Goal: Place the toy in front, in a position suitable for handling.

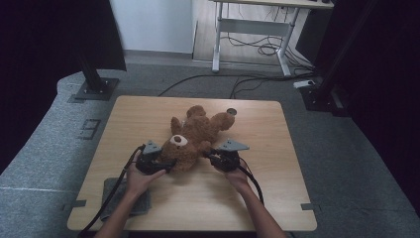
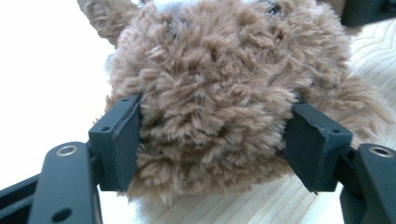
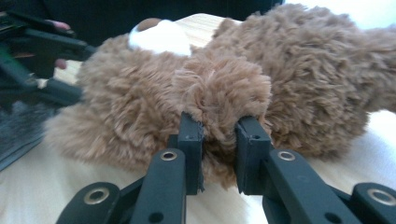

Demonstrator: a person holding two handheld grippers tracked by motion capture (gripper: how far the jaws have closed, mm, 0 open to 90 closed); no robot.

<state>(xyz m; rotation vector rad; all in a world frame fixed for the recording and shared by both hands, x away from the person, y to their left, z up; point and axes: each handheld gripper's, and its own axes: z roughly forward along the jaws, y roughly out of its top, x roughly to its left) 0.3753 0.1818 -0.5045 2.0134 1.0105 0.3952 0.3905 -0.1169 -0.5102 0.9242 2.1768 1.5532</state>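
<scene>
While the brown teddy bear [image 1: 195,136] is lying on its back in the middle of the wooden worktop [image 1: 277,193] in the high view, the left claw [image 1: 171,165] is sitting against its head and the right claw [image 1: 207,155] is meeting a limb at its other flank. Seen from the left gripper view, the left claw [image 2: 215,140] is standing wide with both pads pressing into the bear's [image 2: 219,93] fluffy head. Seen from the right gripper view, the right claw [image 3: 219,154] is pinching narrowly on a furry paw, the bear's [image 3: 154,88] body lying just beyond across the worktop [image 3: 42,186].
</scene>
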